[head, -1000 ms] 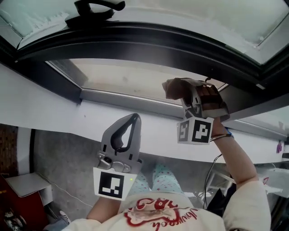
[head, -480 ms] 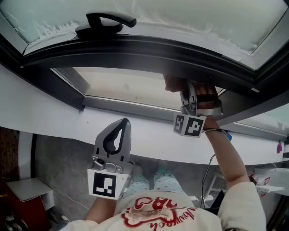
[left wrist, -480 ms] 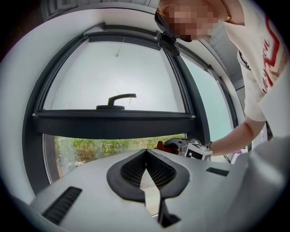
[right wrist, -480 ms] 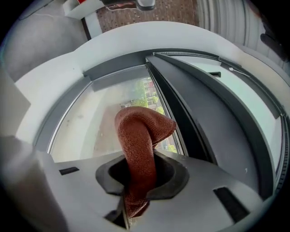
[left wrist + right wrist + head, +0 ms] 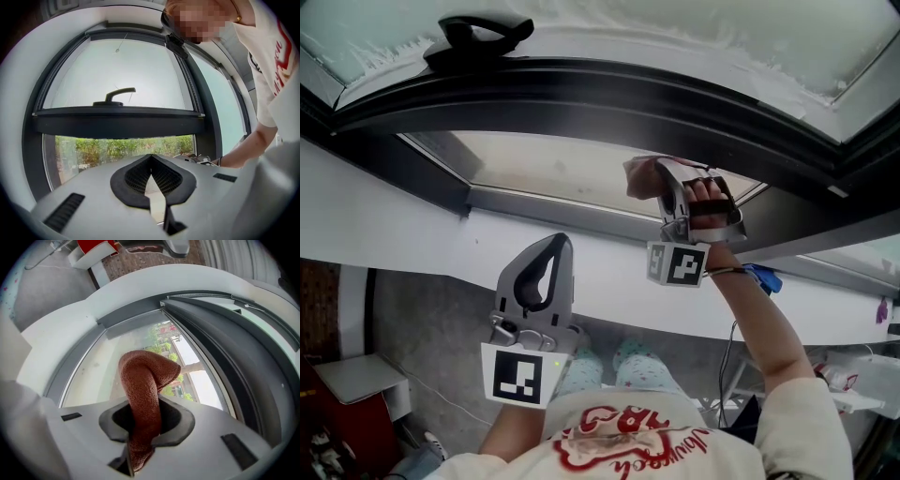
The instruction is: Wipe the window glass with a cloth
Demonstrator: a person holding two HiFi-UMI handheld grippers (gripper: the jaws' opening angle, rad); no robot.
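Daylight comes through a dark-framed window whose upper sash carries a black handle [image 5: 478,33] above a thick crossbar [image 5: 609,89], with the lower pane of window glass [image 5: 553,173] set above a white sill [image 5: 412,225]. The right gripper [image 5: 661,183] reaches up to that lower pane near its right end, just under the crossbar. Its jaws are closed onto a brown cloth [image 5: 643,178], which runs up between them, folds over at the top and seems to be against the glass. Compared with half a second ago, the cloth and this gripper sit slightly further left in the head view, though the handle has slid left too, so the view itself has shifted; against the crossbar the cloth is at much the same height as before. The grip on the cloth is unchanged over the last second. The left gripper [image 5: 555,248] is held low in front of the sill, well apart from the glass and the cloth, with its jaw tips together and nothing between them. It has barely moved since the earlier frames.
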